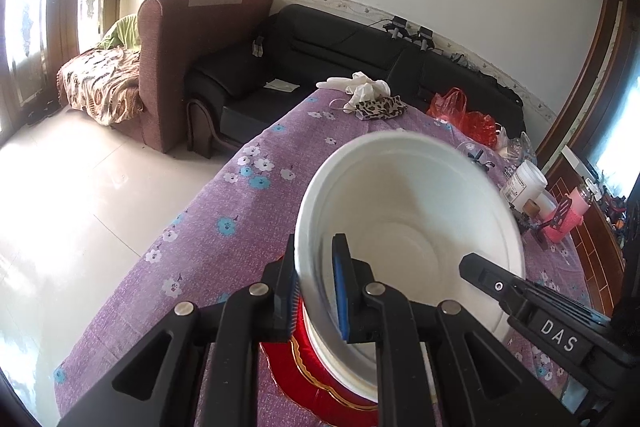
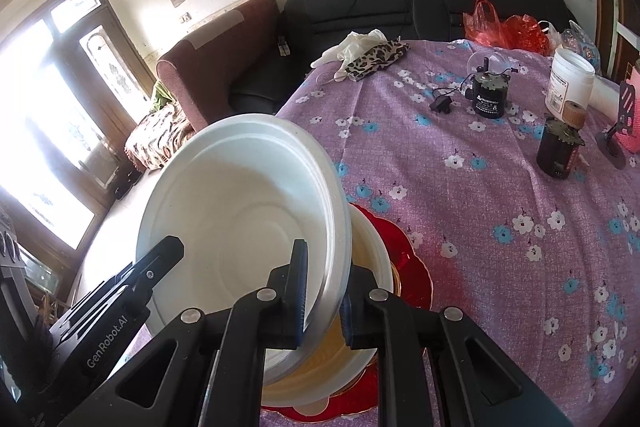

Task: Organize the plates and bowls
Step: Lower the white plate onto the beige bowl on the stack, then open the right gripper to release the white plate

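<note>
A white bowl [image 1: 412,227] is held tilted above a red plate with a gold rim [image 1: 316,375] on the purple flowered tablecloth. My left gripper [image 1: 316,291] is shut on the bowl's near left rim. My right gripper [image 2: 324,299] is shut on the bowl's [image 2: 244,215] right rim. In the right wrist view a second white bowl [image 2: 344,359] sits under it on the red plate [image 2: 404,267]. Each gripper's finger shows at the bowl's far rim in the other's view.
The table [image 2: 480,211] carries a white jar [image 2: 570,79], two small black motors [image 2: 488,99], a leopard-print cloth [image 2: 376,61], white gloves, red bags [image 2: 504,27] and a pink item at the far right. A black sofa [image 1: 320,43] and brown armchair [image 1: 180,47] stand beyond.
</note>
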{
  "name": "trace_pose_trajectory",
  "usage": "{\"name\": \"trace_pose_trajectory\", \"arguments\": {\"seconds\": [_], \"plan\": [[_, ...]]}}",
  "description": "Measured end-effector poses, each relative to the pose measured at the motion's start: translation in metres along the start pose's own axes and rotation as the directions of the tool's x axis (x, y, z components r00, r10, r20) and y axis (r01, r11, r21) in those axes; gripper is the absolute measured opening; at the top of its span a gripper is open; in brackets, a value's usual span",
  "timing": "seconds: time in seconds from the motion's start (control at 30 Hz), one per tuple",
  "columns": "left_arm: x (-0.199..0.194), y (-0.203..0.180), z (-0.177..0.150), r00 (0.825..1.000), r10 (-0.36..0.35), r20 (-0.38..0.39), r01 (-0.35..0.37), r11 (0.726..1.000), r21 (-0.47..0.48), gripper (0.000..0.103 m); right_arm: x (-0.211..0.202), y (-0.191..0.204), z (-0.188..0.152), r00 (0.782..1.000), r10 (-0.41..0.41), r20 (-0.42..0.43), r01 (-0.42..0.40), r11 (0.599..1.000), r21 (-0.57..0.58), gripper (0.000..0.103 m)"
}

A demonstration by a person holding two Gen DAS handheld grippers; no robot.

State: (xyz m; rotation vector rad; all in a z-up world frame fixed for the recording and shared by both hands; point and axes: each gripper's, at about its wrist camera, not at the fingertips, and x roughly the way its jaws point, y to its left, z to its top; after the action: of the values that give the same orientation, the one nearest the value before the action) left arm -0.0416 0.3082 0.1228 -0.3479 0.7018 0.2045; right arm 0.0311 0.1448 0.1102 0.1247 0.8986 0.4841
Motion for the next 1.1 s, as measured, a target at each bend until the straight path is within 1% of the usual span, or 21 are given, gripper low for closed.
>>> {"name": "trace_pose_trajectory", "arguments": {"seconds": [0.07,0.1,0.13,0.17,0.2,0.23,0.27,0.3,0.37,0.5,0.6,0.67,0.7,0.73,0.8,0.83,0.87,0.93,1.0,1.1], "plan": [[-0.003,0.000,0.000,1.000,0.005,0.004,-0.005,1.000,0.002,0.018,-0.001,0.001,-0.001,1.000,-0.010,0.005,0.010,1.000,-0.004,0.019],[-0.004,0.000,-0.001,1.000,0.007,0.009,-0.007,1.000,0.001,0.024,-0.002,0.001,-0.002,1.000,-0.023,0.015,0.023,1.000,-0.011,0.021],[-0.007,0.001,-0.001,1.000,0.011,0.019,-0.011,1.000,-0.001,0.031,-0.004,0.002,-0.002,0.999,-0.029,0.024,0.030,0.999,-0.015,0.027],[-0.010,0.001,-0.001,0.999,0.018,0.030,-0.018,1.000,-0.003,0.035,-0.007,0.002,-0.002,0.999,-0.035,0.035,0.036,0.999,-0.018,0.034],[-0.013,0.002,-0.001,0.999,0.021,0.036,-0.020,1.000,-0.004,0.042,-0.010,0.002,-0.002,0.998,-0.039,0.048,0.040,0.999,-0.020,0.039],[-0.016,0.002,-0.001,0.999,0.025,0.045,-0.025,1.000,-0.007,0.044,-0.013,0.002,-0.001,0.997,-0.042,0.062,0.043,0.999,-0.023,0.049],[-0.017,0.003,-0.001,0.999,0.025,0.047,-0.025,1.000,-0.008,0.044,-0.016,0.002,-0.001,0.996,-0.047,0.074,0.049,0.998,-0.025,0.057],[-0.018,0.004,-0.001,0.999,0.023,0.049,-0.023,1.000,-0.009,0.045,-0.019,0.003,-0.001,0.995,-0.054,0.087,0.056,0.998,-0.028,0.059],[-0.021,0.004,-0.001,0.998,0.023,0.053,-0.022,1.000,-0.008,0.046,-0.026,0.004,0.000,0.992,-0.063,0.110,0.068,0.997,-0.041,0.059],[-0.030,0.003,-0.004,0.996,0.041,0.080,-0.042,0.999,-0.001,0.055,-0.040,0.005,-0.003,0.986,-0.076,0.152,0.084,0.995,-0.048,0.060],[-0.041,0.001,-0.008,0.992,0.058,0.109,-0.060,0.998,0.009,0.058,-0.050,0.002,-0.009,0.982,-0.078,0.172,0.086,0.996,-0.038,0.062],[-0.049,-0.003,-0.011,0.987,0.081,0.139,-0.084,0.996,0.016,0.067,-0.058,-0.002,-0.014,0.980,-0.075,0.183,0.081,0.996,-0.024,0.065],[-0.052,-0.004,-0.013,0.984,0.090,0.150,-0.094,0.995,0.018,0.076,-0.061,-0.004,-0.018,0.979,-0.075,0.189,0.080,0.997,-0.017,0.065],[-0.057,-0.007,-0.015,0.979,0.112,0.173,-0.117,0.993,0.021,0.083,-0.065,-0.006,-0.022,0.978,-0.076,0.194,0.080,0.997,-0.013,0.066],[-0.067,-0.012,-0.020,0.963,0.156,0.220,-0.166,0.986,0.025,0.089,-0.071,-0.008,-0.030,0.976,-0.082,0.201,0.086,0.996,-0.011,0.067],[-0.071,-0.014,-0.021,0.958,0.167,0.235,-0.178,0.984,0.027,0.091,-0.074,-0.010,-0.035,0.975,-0.088,0.204,0.092,0.996,-0.011,0.069],[-0.075,-0.017,-0.023,0.951,0.177,0.253,-0.190,0.981,0.030,0.092,-0.075,-0.011,-0.039,0.974,-0.091,0.207,0.095,0.995,-0.011,0.070],[-0.082,-0.020,-0.025,0.944,0.184,0.274,-0.200,0.979,0.029,0.096,-0.080,-0.013,-0.047,0.972,-0.100,0.213,0.105,0.994,-0.012,0.072],[-0.090,-0.022,-0.029,0.935,0.189,0.299,-0.205,0.978,0.023,0.098,-0.085,-0.015,-0.055,0.970,-0.107,0.220,0.112,0.994,-0.011,0.073],[-0.101,-0.028,-0.034,0.927,0.192,0.323,-0.210,0.977,0.024,0.098,-0.094,-0.016,-0.069,0.965,-0.117,0.236,0.125,0.992,-0.017,0.077]]}}
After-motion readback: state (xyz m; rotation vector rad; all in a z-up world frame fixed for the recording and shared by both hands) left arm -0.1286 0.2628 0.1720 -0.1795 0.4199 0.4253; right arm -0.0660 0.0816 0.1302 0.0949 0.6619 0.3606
